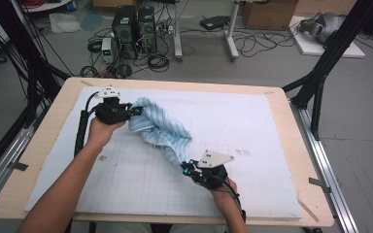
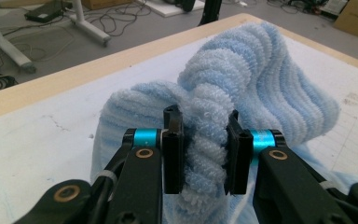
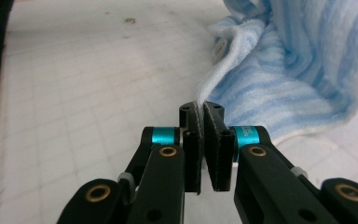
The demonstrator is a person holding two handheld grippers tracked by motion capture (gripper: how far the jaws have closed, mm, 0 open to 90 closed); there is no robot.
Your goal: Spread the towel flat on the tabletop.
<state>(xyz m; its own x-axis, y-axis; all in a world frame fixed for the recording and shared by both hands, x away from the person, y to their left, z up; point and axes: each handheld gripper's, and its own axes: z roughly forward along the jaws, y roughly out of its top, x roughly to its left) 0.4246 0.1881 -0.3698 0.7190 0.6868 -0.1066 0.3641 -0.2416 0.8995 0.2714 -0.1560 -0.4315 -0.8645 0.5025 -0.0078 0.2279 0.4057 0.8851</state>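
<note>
A light blue striped towel (image 1: 158,128) lies bunched on the white mat (image 1: 252,121), stretching from near the table's (image 1: 43,141) left edge toward its near edge, the left tongs (image 1: 135,111) clamped on a thick fold and the right tongs (image 1: 185,168) pinching its thin hem.

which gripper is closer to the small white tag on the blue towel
Right. The right gripper pinches the towel edge that runs up to the tag. The left gripper clamps a thick bunched fold at the towel's far end, away from it.
</note>
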